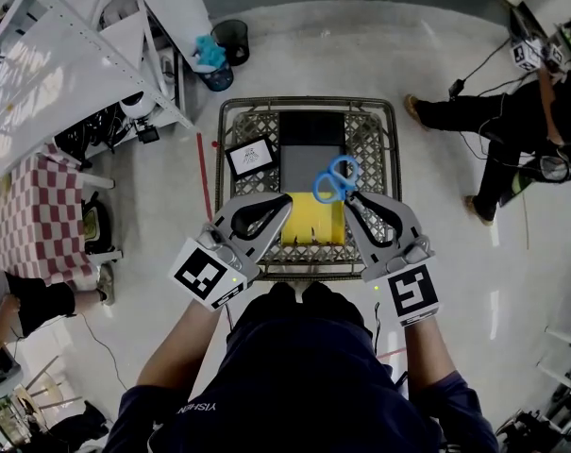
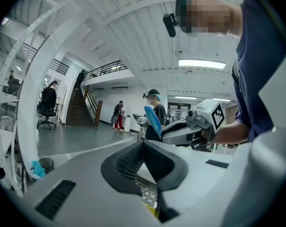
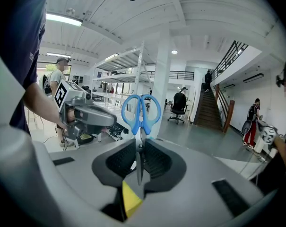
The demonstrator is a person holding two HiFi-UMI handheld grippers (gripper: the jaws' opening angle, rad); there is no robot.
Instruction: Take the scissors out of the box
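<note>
1. Holding the right claw (image 3: 139, 144) firmly clamped matters most. Its pads pinch the closed blades of the blue-handled scissors (image 3: 141, 111), and the finger loops stick out past the tips. The blades are thin, smooth metal, so I judge that any loosening would let the pair pivot or slide out.
2. The scissors hang above the middle of the wire basket (image 1: 230, 140). They are clear of the yellow box (image 1: 313, 226), which lies in the basket's near half. They look lifted free already, so what remains is probably carrying them off beyond the basket's rim.
3. Raise the scissors a little more before going sideways, and lead with the loops. That way nothing should snag the basket's mesh or rim.
4. The left claw (image 1: 283, 201) is pressed together on nothing. It sits above the basket's near-left part, just beside the right claw, and is best drawn aside, out of the travel path.
5. The marker card (image 1: 250, 156) and the dark flat item (image 1: 311, 132) in the basket's far half need no touching.
</note>
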